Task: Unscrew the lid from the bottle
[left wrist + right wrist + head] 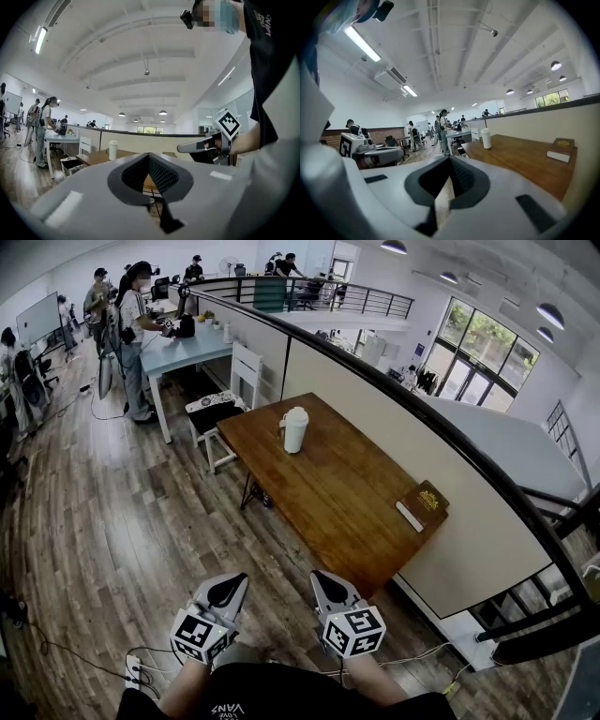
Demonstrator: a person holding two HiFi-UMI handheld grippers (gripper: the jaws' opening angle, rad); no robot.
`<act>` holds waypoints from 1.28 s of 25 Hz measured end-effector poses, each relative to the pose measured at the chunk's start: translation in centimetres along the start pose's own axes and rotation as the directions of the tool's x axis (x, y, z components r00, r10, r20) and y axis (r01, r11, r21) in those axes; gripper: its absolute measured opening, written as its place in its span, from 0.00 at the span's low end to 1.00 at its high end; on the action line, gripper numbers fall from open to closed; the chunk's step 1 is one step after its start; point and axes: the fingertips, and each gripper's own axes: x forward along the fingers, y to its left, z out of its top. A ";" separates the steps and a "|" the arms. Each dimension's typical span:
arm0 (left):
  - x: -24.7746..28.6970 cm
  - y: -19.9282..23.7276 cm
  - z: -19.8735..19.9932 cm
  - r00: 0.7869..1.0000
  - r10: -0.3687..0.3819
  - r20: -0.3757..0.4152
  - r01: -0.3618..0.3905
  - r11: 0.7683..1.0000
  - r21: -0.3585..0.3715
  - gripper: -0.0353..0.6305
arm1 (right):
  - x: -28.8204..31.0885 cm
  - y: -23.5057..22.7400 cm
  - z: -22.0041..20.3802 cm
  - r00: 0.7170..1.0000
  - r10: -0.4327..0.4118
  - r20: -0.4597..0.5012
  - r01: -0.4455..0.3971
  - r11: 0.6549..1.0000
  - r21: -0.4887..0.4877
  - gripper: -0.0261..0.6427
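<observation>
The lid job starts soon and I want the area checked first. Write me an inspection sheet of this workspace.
Surface: wooden table, mostly bare.
Job's things: white bottle upright at the table's far end, lid on.
Clutter: book near the table's right edge.
Claws: left claw and right claw both shut, empty, short of the table.
Cables: power strip with leads on the floor, left.
Surroundings: people at a desk, white chair.
</observation>
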 end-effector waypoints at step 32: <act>9.5 13.5 -0.7 0.989 -0.146 -0.014 0.144 0.986 -0.079 0.41 | 14.9 -4.1 3.5 0.989 -0.124 0.079 0.116 0.989 0.089 0.38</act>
